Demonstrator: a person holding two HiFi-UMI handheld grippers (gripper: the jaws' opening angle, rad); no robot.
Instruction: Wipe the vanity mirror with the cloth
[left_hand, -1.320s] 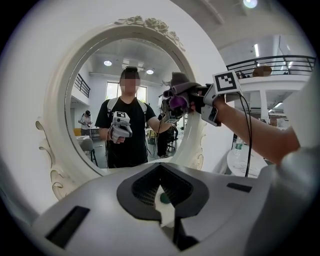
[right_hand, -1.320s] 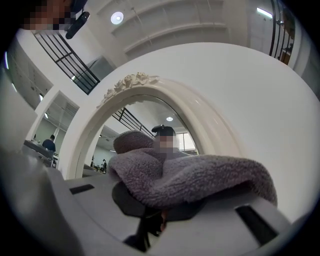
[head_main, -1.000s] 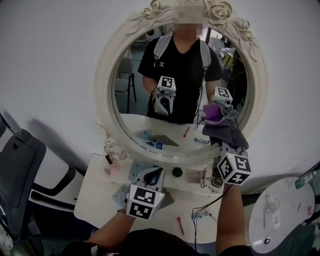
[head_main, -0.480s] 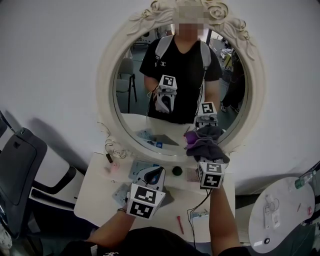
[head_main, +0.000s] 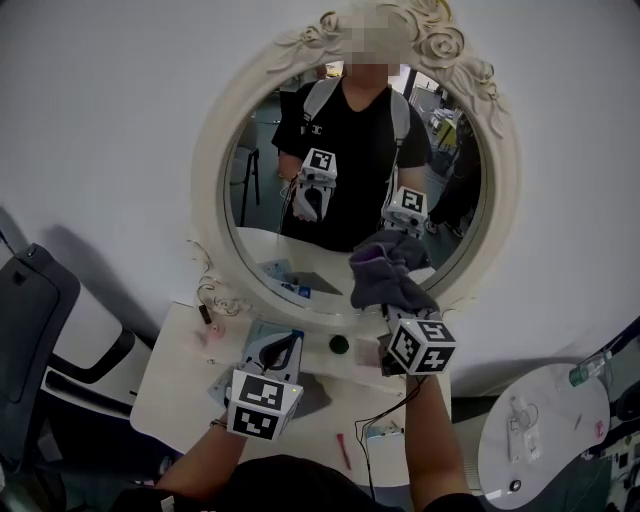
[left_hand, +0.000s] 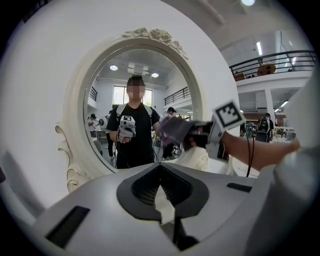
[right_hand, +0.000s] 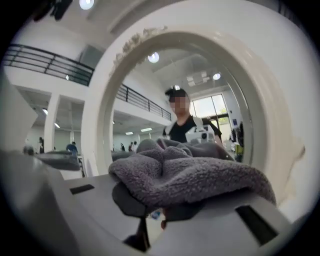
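The oval vanity mirror (head_main: 262, 190) hangs on the wall in a white ornate frame (head_main: 205, 200). My right gripper (head_main: 396, 302) is shut on a grey-purple cloth (head_main: 384, 276) and presses it against the lower right of the glass. That cloth (right_hand: 190, 172) drapes over the jaws in the right gripper view, with the frame (right_hand: 100, 110) close ahead. My left gripper (head_main: 279, 351) hovers low over the vanity table, shut and holding nothing. The left gripper view shows the cloth (left_hand: 172, 131) at the glass (left_hand: 105, 95).
The white vanity table (head_main: 175, 395) below the mirror carries small items: a dark round object (head_main: 339, 344), a red pen (head_main: 342, 452), a cable (head_main: 385, 425). A grey chair (head_main: 40, 330) stands at left, a round white table (head_main: 540, 430) at right.
My right gripper has slid the cloth down and to the left across the glass, from the right side to the lower part. The left gripper has barely moved.
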